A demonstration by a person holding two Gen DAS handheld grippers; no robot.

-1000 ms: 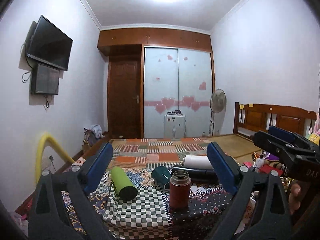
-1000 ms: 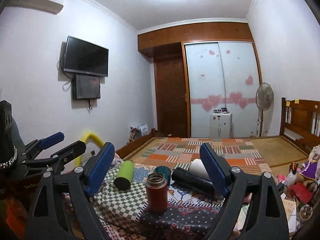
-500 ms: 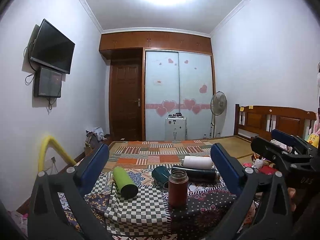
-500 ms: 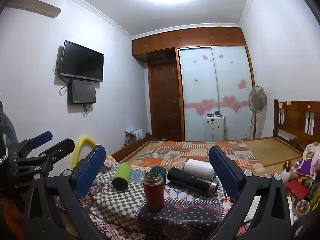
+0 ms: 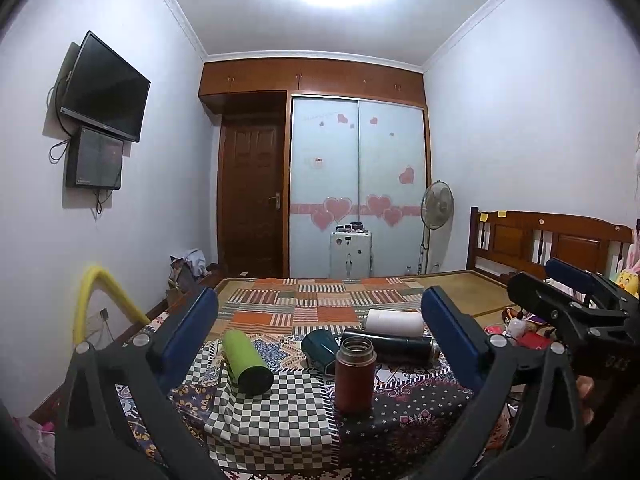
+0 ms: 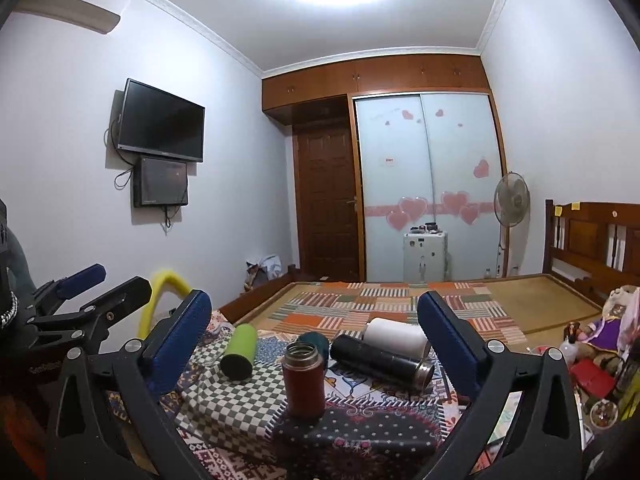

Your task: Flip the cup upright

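A red-brown flask [image 5: 355,374] stands upright with its mouth open on the patterned cloth; it also shows in the right wrist view [image 6: 303,378]. A green cup [image 5: 246,362] [image 6: 239,352] lies on its side to its left. A dark teal cup [image 5: 320,348] [image 6: 314,342], a black flask [image 5: 388,346] [image 6: 380,360] and a white cup [image 5: 394,322] [image 6: 396,336] lie on their sides behind it. My left gripper [image 5: 320,340] is open and empty, short of the cups. My right gripper [image 6: 314,336] is open and empty too.
The cups rest on layered cloths [image 5: 280,420] over a table at the foot of a bed with a patchwork cover [image 5: 320,304]. Toys and clutter [image 6: 592,352] sit at the right. A yellow tube [image 5: 96,292] stands at the left wall.
Both grippers have tilted upward and drawn back a little, so the cups sit lower in both views. Nothing on the cloth has moved.
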